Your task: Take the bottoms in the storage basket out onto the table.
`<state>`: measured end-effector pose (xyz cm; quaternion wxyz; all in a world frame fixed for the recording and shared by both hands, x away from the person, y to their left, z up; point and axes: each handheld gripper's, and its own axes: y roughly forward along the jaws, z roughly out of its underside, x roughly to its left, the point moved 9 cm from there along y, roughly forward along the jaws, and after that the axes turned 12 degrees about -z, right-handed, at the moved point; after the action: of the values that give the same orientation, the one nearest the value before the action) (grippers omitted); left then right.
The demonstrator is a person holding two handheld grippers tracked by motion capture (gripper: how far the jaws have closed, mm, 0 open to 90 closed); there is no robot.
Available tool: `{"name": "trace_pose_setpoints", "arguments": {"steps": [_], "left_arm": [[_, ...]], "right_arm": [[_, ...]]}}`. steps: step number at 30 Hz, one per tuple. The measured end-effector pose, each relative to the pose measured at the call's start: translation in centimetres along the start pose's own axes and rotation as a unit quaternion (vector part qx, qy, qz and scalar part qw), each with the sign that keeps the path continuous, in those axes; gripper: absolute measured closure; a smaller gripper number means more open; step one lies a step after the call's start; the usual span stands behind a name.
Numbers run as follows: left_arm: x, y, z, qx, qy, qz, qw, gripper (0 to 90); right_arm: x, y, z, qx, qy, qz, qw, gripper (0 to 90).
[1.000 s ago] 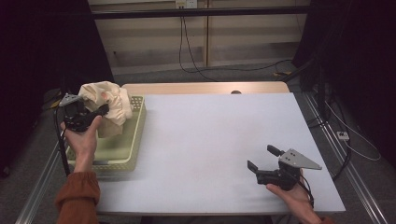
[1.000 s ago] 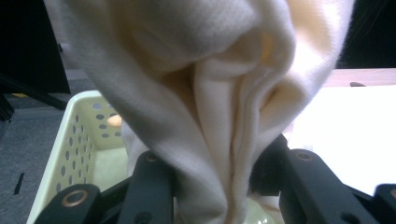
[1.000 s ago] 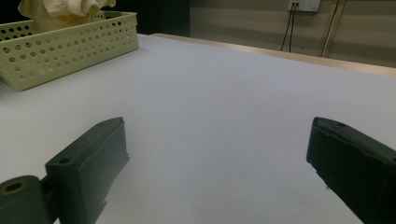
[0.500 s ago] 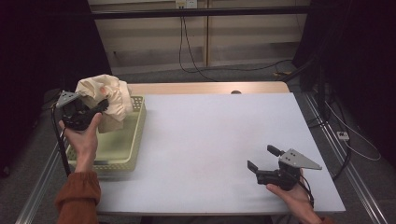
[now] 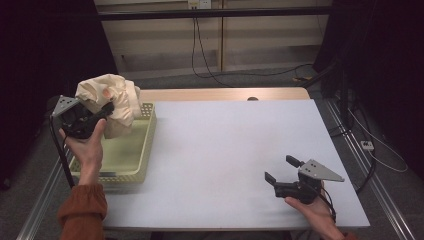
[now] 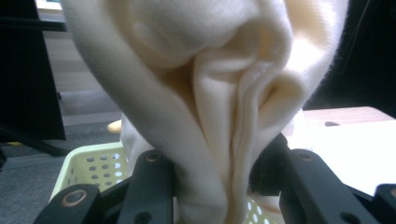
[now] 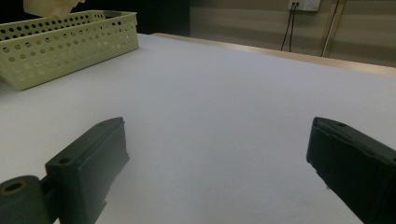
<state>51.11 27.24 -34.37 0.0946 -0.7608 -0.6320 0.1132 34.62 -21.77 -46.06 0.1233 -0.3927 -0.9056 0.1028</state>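
High view: left gripper (image 5: 102, 111) clamped on a bunched cream cloth (image 5: 111, 95), held up over the far end of the pale green basket (image 5: 145, 150) at the table's (image 5: 225, 150) left edge. Left gripper view: folds of cloth pinched tight between the jaws. Right gripper (image 5: 281, 172) wide open, holds nothing, low over the table near the right front. Advice: lift until the hanging cloth clears the basket rim before carrying across; keep the pinch firm, no jerks, or the rim snags it.

White table (image 5: 220, 150) with pale green perforated basket (image 5: 142, 150) at its left edge
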Motion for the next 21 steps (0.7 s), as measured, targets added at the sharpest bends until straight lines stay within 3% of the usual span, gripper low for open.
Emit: {"name": "trace_pose_setpoints", "arguments": {"steps": [8, 16, 21], "left_arm": [[-1.2, -0.3, -0.5, -0.006, 0.018, 0.019, 0.9997, 65.7], [-2.4, -0.5, -0.9, -0.006, 0.02, 0.035, 0.9992, 65.7], [-2.7, -0.5, -1.0, -0.003, 0.023, 0.035, 0.9991, 65.8]], "right_arm": [[0.0, 0.0, 0.0, 0.0, 0.0, 0.0, 1.0, 5.0], [0.0, 0.0, 0.0, -0.001, 0.0, 0.0, 1.0, 4.8], [0.0, 0.0, 0.0, -0.001, 0.0, -0.001, 1.0, 4.8]]}}
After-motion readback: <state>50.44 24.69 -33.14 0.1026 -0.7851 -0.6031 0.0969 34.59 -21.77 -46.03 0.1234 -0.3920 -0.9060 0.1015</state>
